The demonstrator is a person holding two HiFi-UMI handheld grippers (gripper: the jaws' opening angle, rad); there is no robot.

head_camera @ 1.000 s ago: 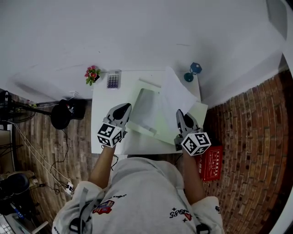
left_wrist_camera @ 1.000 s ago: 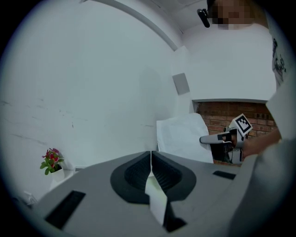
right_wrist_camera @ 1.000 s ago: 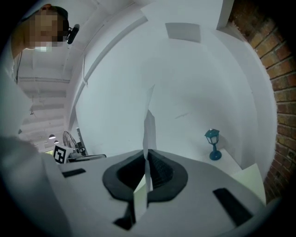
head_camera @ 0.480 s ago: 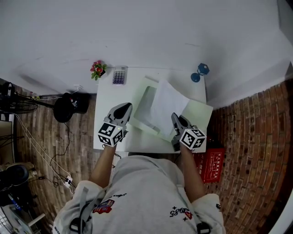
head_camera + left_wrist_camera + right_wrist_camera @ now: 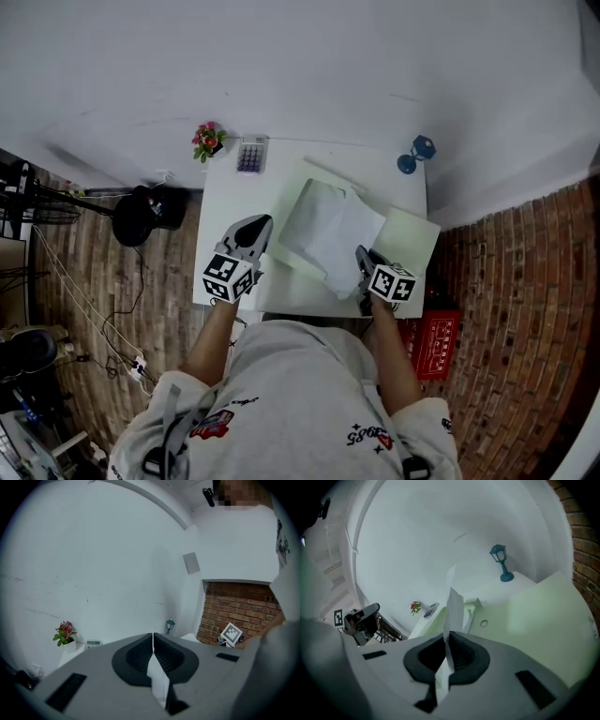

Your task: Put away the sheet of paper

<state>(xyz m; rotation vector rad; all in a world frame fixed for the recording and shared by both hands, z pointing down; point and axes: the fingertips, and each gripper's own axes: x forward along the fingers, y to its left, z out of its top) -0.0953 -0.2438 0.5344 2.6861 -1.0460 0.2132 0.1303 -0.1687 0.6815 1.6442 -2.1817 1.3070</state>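
Note:
A white sheet of paper (image 5: 333, 227) lies slanted over the open pale green folder (image 5: 408, 239) on the white table (image 5: 223, 211). My right gripper (image 5: 362, 256) holds the sheet's near right corner. In the right gripper view the paper (image 5: 453, 605) stands edge-on between the pads, and the jaws are starting to open. My left gripper (image 5: 259, 224) rests at the folder's near left edge. In the left gripper view its jaws (image 5: 153, 637) are closed, with a thin pale strip between them, seemingly the folder's edge.
At the table's back stand a small flower pot (image 5: 208, 141), a calculator (image 5: 250, 156) and a blue lantern figurine (image 5: 415, 155). On the floor, a red crate (image 5: 427, 343) sits at the right and a black round stand (image 5: 141, 214) at the left.
The sheet has come down from standing high over the table's back to lying low over the folder. My right gripper moved slightly left with it. The left gripper stayed put.

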